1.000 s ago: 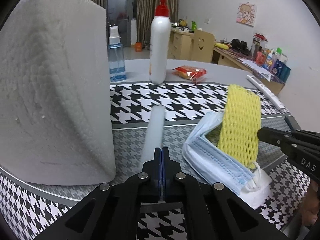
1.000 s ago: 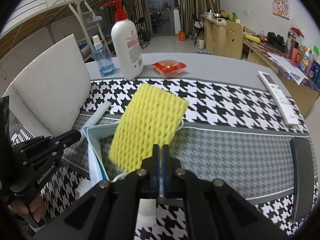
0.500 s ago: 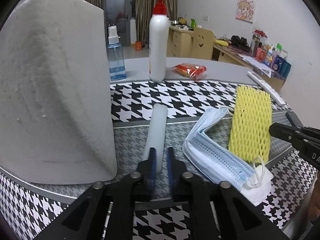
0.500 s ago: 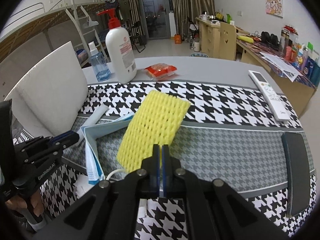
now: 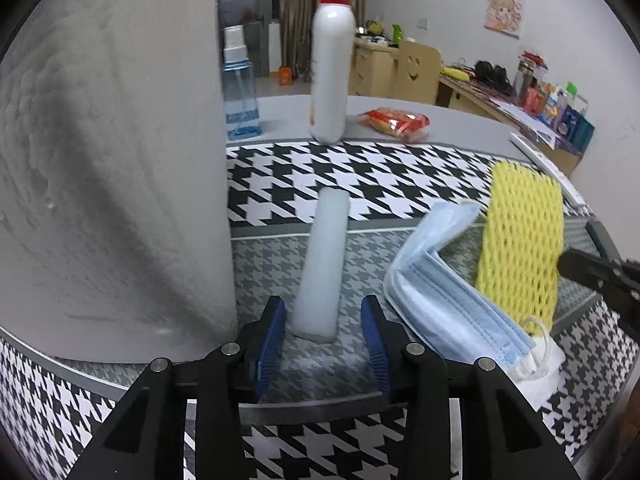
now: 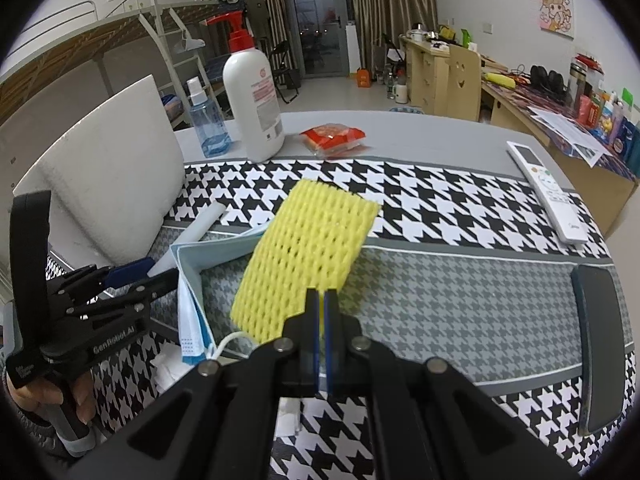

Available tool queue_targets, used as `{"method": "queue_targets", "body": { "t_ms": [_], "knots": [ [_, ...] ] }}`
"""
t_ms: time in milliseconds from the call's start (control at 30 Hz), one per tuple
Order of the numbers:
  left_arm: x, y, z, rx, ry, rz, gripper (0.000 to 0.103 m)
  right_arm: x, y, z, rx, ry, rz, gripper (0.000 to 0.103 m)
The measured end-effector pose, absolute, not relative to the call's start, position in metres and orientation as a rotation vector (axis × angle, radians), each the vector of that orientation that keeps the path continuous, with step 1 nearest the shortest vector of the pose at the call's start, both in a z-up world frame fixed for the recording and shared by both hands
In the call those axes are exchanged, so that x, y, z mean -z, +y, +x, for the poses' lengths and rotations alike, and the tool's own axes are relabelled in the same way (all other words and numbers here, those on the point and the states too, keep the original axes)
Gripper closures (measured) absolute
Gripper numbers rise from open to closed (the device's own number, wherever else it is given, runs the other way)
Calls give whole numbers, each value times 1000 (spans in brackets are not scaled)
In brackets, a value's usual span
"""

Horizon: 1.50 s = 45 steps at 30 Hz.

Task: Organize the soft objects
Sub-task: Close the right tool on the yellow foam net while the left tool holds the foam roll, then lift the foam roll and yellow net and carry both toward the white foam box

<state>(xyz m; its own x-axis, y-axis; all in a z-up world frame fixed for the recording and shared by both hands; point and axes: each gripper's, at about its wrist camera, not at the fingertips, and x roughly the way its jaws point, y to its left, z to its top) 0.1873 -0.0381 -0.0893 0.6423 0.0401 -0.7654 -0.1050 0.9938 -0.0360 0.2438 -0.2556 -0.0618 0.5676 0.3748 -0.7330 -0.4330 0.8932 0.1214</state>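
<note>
1. While the left gripper (image 5: pixel 323 332) was spread wide, the foam stick (image 5: pixel 325 264) was seen at lower centre between its jaws, long axis pointing away
2. The yellow foam net (image 6: pixel 304 260) was pinched by the right gripper (image 6: pixel 321 312) at centre frame

Counted on the table: one yellow foam net (image 6: pixel 306 256), one white foam stick (image 5: pixel 323 264), one white foam slab (image 5: pixel 108 184). Two bottles: pump bottle (image 6: pixel 253 102), spray bottle (image 6: pixel 204 120). One snack packet (image 6: pixel 333 139), one remote (image 6: pixel 546 192).

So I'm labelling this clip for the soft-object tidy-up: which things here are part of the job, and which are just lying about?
Part of the job:
yellow foam net, held in the right gripper
white foam stick, between the open left gripper
blue face masks
white foam slab

Lying about:
pump bottle
spray bottle
red snack packet
remote control
</note>
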Motion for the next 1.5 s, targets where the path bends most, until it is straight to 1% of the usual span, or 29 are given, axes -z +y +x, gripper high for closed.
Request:
{"method": "queue_targets", "body": {
  "t_ms": [67, 100, 133, 300, 333, 1000, 1100, 1167, 1200, 1233, 1267, 1300, 1333, 1500],
  "knots": [
    [89, -37, 187, -85, 869, -83, 68, 62, -256, 243, -475, 842, -74, 99],
    [89, -37, 187, -81, 870, -83, 76, 62, -256, 243, -475, 842, -73, 99],
    [89, -37, 187, -76, 870, -82, 81, 62, -256, 244, -474, 842, -74, 99],
    [88, -37, 186, -69, 867, -76, 86, 58, -256, 241, -474, 831, -74, 99],
    [87, -36, 184, -66, 860, -80, 88, 58, -256, 240, -474, 829, -75, 99],
    [44, -38, 167, 10, 724, -65, 89, 34, -259, 231, -446, 759, -45, 99],
    [39, -38, 165, 19, 702, -51, 89, 37, -259, 232, -452, 780, -39, 99],
    [35, -38, 163, 28, 690, -47, 89, 42, -257, 235, -453, 805, -28, 94],
    [33, -37, 162, 30, 683, -45, 89, 44, -256, 236, -450, 813, -26, 83],
    [32, -37, 162, 33, 679, -46, 89, 47, -255, 237, -445, 823, -27, 65],
    [31, -37, 162, 36, 677, -44, 89, 50, -254, 238, -436, 830, -28, 56],
    [29, -36, 162, 39, 674, -42, 89, 52, -253, 239, -427, 830, -21, 43],
    [29, -36, 161, 41, 671, -39, 89, 54, -253, 240, -426, 828, -12, 41],
    [24, -34, 160, 61, 657, -35, 89, 65, -248, 249, -400, 871, -10, 41]
  ]
}}
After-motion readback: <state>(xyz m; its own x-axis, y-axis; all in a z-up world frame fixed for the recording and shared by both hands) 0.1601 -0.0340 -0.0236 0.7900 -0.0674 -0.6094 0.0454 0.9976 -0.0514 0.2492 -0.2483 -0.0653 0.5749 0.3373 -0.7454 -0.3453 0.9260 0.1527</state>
